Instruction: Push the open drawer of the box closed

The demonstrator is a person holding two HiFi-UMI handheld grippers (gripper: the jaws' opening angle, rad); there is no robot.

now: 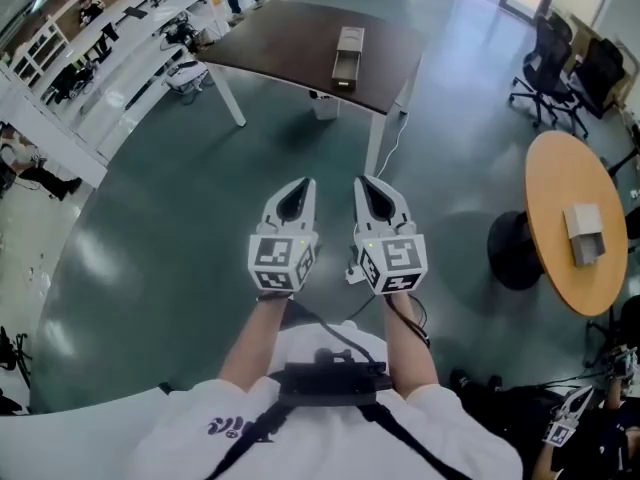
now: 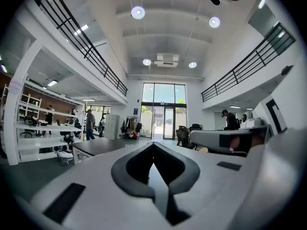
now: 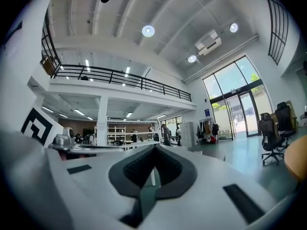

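We note the left gripper (image 1: 306, 184) just beside the right gripper (image 1: 364, 182), both over open floor, well apart from the table (image 1: 280, 38) ahead. The box (image 1: 347, 56) lies on that table, toward its right end. To our right stands a round table (image 1: 560, 178) bearing a small box (image 1: 583, 234); office chairs (image 1: 548, 68) stand beyond it.

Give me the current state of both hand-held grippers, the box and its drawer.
Left hand-held gripper: shut, nothing between the jaws, held in the air well short of the table.
Right hand-held gripper: shut, empty, level beside the left one.
Box: lying on the dark table, untouched.
Drawer: looks pulled out at the box's near end, not yet pushed in.
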